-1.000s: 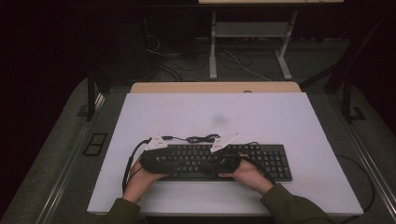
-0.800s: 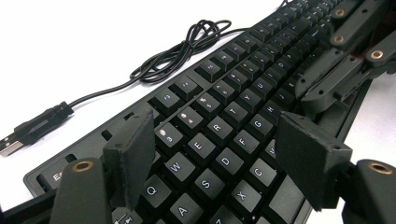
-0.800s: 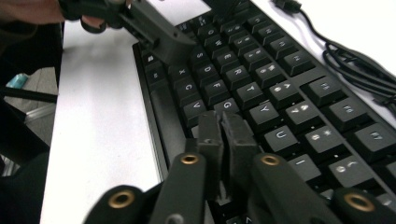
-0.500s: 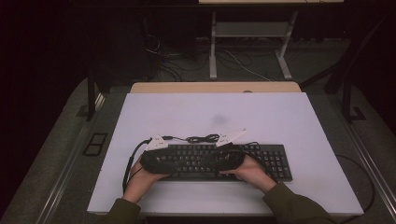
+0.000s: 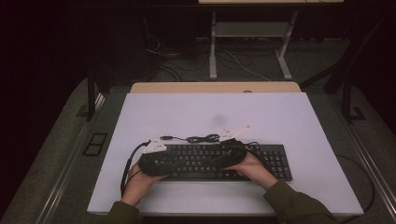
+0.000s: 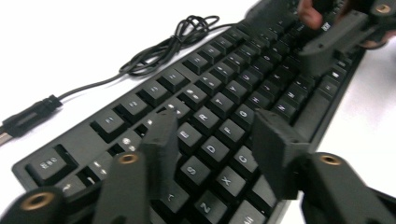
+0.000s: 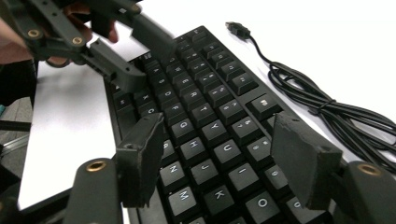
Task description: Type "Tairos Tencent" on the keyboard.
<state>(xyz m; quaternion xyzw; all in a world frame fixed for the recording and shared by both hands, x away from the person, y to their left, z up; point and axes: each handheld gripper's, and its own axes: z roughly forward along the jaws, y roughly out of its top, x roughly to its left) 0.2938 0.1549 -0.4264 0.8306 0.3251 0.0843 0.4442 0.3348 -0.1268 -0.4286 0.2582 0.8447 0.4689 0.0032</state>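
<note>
A black keyboard [image 5: 261, 161] lies across the near half of the white table [image 5: 210, 112]. A person's hands hold both grippers low over its keys. My left gripper [image 5: 173, 163] hovers over the left keys [image 6: 217, 128] and points right along the board; its jaws have just been closing, with a gap left and nothing clamped. My right gripper [image 5: 217, 161] faces it from the middle keys [image 7: 219, 135]; its jaws have just been opening and stand apart over the letter keys. Each gripper view shows the other gripper farther off: the right gripper [image 6: 341, 32] and the left gripper [image 7: 116, 51].
The keyboard's black cable [image 5: 203, 138] lies coiled just behind the board, ending in a loose USB plug [image 7: 238, 29]. A wooden strip [image 5: 215, 87] borders the table's far edge. Dark floor, cables and a metal stand [image 5: 252, 30] lie beyond.
The right gripper's jaws have spread apart and its white top plate has shifted slightly away from the person. The left gripper's jaws have narrowed. Both hands stay over the keyboard.
</note>
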